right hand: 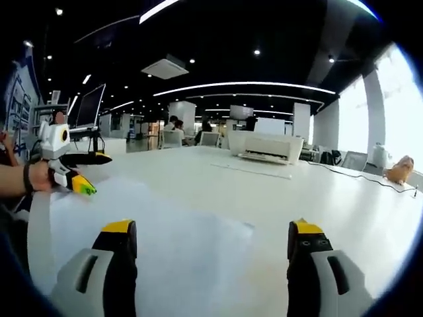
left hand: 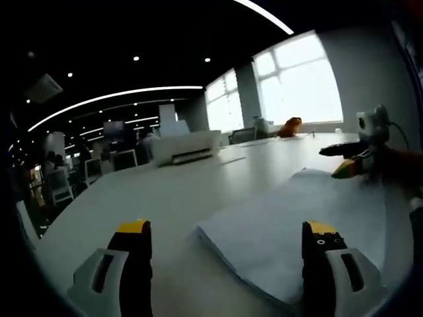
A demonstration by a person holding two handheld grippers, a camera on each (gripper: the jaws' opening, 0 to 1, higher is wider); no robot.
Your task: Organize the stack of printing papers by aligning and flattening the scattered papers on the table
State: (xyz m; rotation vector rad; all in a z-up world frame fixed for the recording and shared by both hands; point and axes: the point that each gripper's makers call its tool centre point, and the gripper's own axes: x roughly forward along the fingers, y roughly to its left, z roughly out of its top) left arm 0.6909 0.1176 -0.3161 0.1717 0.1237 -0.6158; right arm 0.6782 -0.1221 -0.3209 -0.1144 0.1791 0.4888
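Left gripper view: paper stack (left hand: 297,231) lies at 5 o'clock on the table (left hand: 172,191). Both grippers' jaws are spread wide, holding nothing. A hard push could crumple sheets.

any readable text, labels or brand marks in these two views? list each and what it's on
None readable.
Printer: no legible brand or label.
Paper stack: top sheet looks blank.
Wall panel at the left edge of the right gripper view: carries graphics, too blurred to read.
Background screen: too small to read.
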